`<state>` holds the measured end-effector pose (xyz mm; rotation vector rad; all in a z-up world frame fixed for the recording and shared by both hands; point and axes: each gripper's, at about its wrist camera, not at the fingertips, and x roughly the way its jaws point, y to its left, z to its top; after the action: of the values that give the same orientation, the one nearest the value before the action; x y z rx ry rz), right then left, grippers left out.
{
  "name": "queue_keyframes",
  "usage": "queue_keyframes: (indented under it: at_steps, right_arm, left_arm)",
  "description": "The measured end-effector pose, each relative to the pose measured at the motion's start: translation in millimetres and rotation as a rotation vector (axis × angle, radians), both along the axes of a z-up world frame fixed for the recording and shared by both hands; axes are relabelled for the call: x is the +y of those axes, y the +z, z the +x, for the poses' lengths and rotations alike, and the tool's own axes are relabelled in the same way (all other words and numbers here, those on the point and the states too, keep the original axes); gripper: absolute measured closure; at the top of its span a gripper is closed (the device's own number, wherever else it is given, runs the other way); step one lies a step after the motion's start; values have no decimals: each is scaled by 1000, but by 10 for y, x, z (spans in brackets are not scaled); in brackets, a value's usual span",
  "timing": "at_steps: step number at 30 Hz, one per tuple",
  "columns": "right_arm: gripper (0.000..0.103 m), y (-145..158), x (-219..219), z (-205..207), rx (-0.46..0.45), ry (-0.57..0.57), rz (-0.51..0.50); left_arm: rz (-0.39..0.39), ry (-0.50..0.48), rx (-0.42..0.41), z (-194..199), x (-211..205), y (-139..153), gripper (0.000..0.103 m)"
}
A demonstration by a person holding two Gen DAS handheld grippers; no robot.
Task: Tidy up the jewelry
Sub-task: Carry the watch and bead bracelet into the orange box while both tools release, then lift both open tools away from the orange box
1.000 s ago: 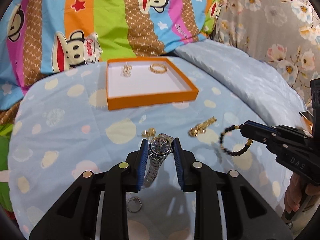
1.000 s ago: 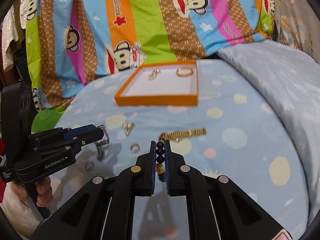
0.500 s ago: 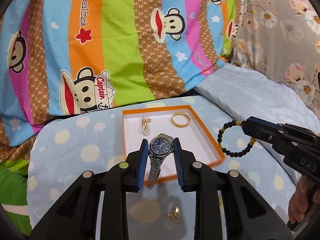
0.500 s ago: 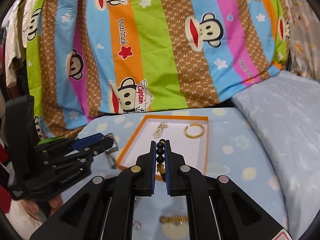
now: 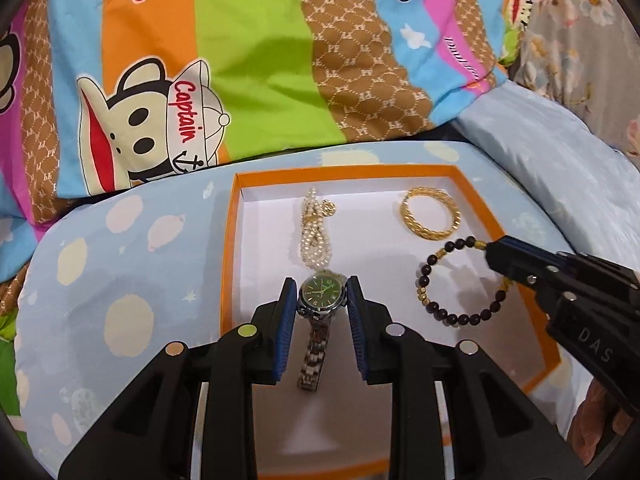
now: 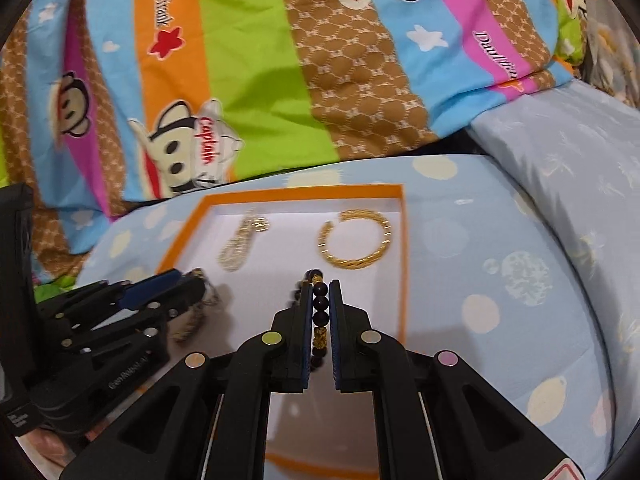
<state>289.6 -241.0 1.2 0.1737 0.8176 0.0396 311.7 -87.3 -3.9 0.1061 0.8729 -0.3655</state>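
An orange box (image 5: 228, 264) with a white floor lies on the dotted blue sheet. In it lie a pearl piece (image 5: 314, 236) and a gold bangle (image 5: 430, 216). My left gripper (image 5: 320, 282) is shut on a silver watch (image 5: 322, 294) with a dark dial; its band hangs down over the box floor. To its right, my right gripper (image 5: 494, 250) holds a black-and-gold bead bracelet (image 5: 424, 280) over the box. In the right wrist view the beads (image 6: 320, 316) sit between the pads of that gripper (image 6: 321, 284), whose jaws are opening slightly. The left gripper (image 6: 188, 280) shows there too.
A striped monkey-print quilt (image 5: 240, 60) rises just behind the box. A pale blue pillow (image 5: 560, 168) lies at the right and flowered cloth (image 5: 580, 20) beyond it. Dotted sheet (image 5: 100, 280) stretches to the left of the box. A hand (image 5: 596, 420) grips the right tool.
Both grippers moved forward and down from the loose jewelry on the sheet to over the orange box, carrying the watch and the bead bracelet. The box now fills the middle of both views.
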Motion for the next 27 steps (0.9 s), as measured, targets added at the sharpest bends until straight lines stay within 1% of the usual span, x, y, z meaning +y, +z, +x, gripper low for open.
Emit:
queue_keyframes:
  at_steps: [1,2,3,4,5,7,10,12,14,16,18,19,22,25,27]
  right_arm:
    - [91,-7,-26,17,-10,-7,-13]
    - [85,-3,-48,26,-18,-17,-32]
    - [79,7,-64,17,-29,-28,-49]
    - [77,41,-81,-12,-49,-38,-61]
    - [76,80,-97,-46,-68,-45,-67]
    - [75,213,-132,-162,-116,-61,-78]
    - [68,446,-158,-415,-189,-71,-96]
    - [62,587,-159,-655,-228,-61,-103]
    - [58,675,-144,-921,-249,-36,-105]
    - [56,701,-114,-1202,-254,-8,-115]
    - [53,677,-75,-1457,-251,33,-125]
    - [53,639,-43,-1598,-243,62,-133]
    - [53,471,64,-1917,-206,166,-185]
    - [53,284,136,-2086,-157,265,-212]
    - [53,182,174,-2134,-142,303,-238]
  left_arm:
    - [-3,11,-7,26,6,-9,76]
    - [1,35,-19,52,20,-10,65]
    - [0,56,-29,73,37,1,48]
    - [-11,83,-51,73,82,39,42]
    - [-28,98,-72,69,135,94,38]
    - [-56,116,-100,56,230,232,38]
    - [-124,166,-172,-115,520,567,37]
    - [-152,177,-207,-270,682,739,27]
    - [-177,175,-243,-529,878,895,23]
    - [-173,169,-261,-771,1021,956,22]
    - [-162,165,-247,-1020,1151,936,18]
    - [-164,161,-224,-1160,1230,886,17]
    - [-139,146,-157,-1483,1328,644,17]
    - [-92,140,-114,-1749,1357,411,17]
    - [-101,134,-72,-1925,1391,259,17]
